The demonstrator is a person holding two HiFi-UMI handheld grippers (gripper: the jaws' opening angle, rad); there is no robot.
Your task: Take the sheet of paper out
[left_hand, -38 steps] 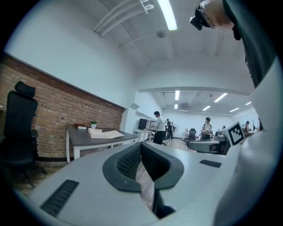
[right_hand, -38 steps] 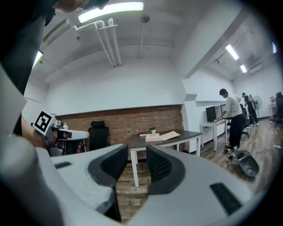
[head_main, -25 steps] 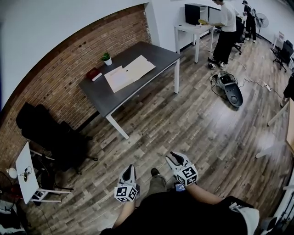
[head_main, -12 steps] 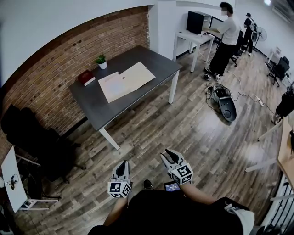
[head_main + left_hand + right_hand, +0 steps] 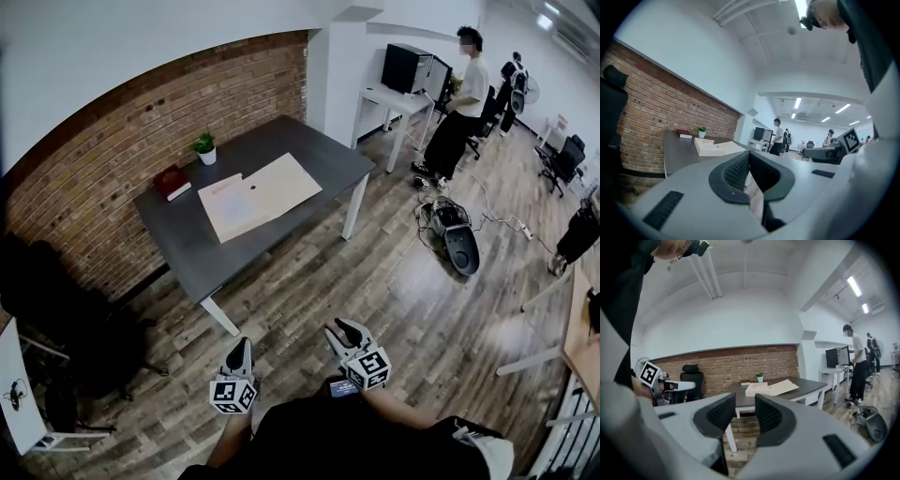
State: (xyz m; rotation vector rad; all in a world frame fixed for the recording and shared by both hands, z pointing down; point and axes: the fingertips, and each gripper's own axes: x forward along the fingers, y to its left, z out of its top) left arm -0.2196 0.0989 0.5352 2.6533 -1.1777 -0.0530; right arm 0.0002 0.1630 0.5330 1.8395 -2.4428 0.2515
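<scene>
Approach is looking like the step in hand: the person is standing on the wooden floor point(image 5: 394, 281), well apart from the dark bench point(image 5: 187, 253), and neither gripper is touching anything. The left gripper point(image 5: 239, 345) is hanging low with its fingers point(image 5: 736, 171) pressed together on nothing. The right gripper point(image 5: 343, 329) is pointing toward the bench with its fingers point(image 5: 771, 416) spread by a narrow gap, nothing between them.

The sheet of paper point(image 5: 278, 182), tan, is lying flat around the middle of the bench, one end overlapping a pale folder point(image 5: 228, 204). How far it is tucked in cannot be told from here. Its long axis is running roughly along the bench's long edges, the free end pointing toward the right short edge and the folder end toward the left short edge. A red book point(image 5: 172, 182) and a potted plant point(image 5: 204, 147) are sitting by the wall-side long edge, apart from it.

Doing this well likely means coming up to the near long edge and spreading the left fingers first. One gripper would then be pinning the folder while the other is pinching the free tan end. The pull would be going low and flat along the sheet's long axis, so the paper is neither creasing nor dragging the folder.
</scene>
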